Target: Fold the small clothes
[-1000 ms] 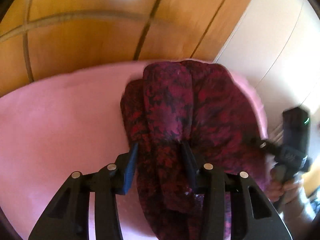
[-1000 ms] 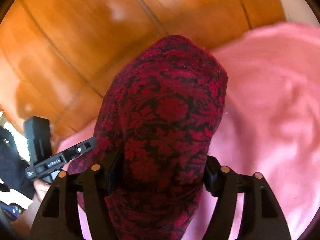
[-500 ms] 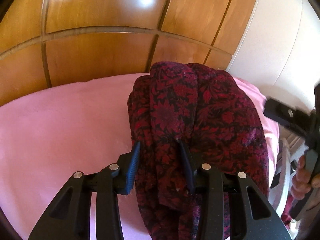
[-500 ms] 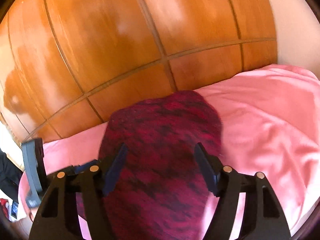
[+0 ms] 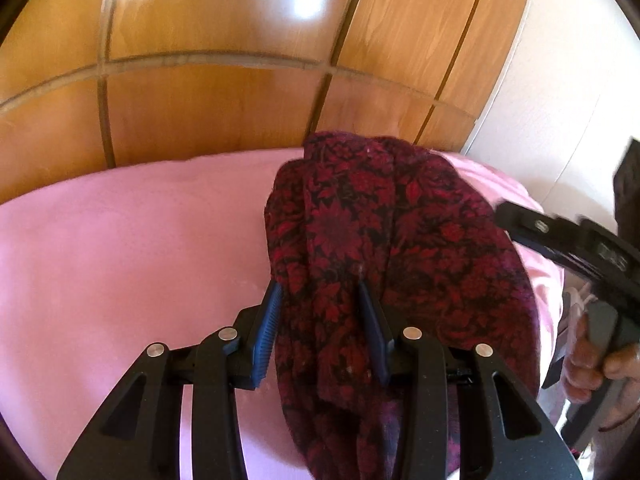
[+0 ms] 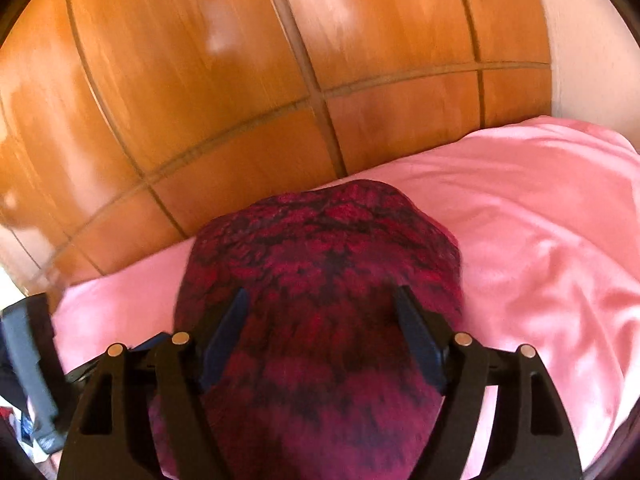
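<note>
A dark red garment with a black floral print (image 5: pixel 384 232) lies in a bunched heap on the pink sheet (image 5: pixel 120 248). My left gripper (image 5: pixel 320 292) has its fingers set around a thick fold of it near the left edge, jaws part open. In the right wrist view the same garment (image 6: pixel 320 264) is blurred and lies between and under the fingers of my right gripper (image 6: pixel 320 300), whose jaws stand wide apart. The right gripper's body (image 5: pixel 576 248) shows at the right of the left wrist view, held by a hand (image 5: pixel 600 364).
A glossy wooden headboard (image 5: pixel 240 80) with grooved panels rises right behind the bed. A cream wall (image 5: pixel 568 80) stands to the right. The pink sheet (image 6: pixel 540 220) is rumpled on the right side. The left gripper's body (image 6: pixel 32 364) shows at the lower left.
Both cameras tilted up and pulled back, so the garment sits lower in view. The right gripper's jaws spread from around the cloth to wide apart. The left gripper stayed on its fold.
</note>
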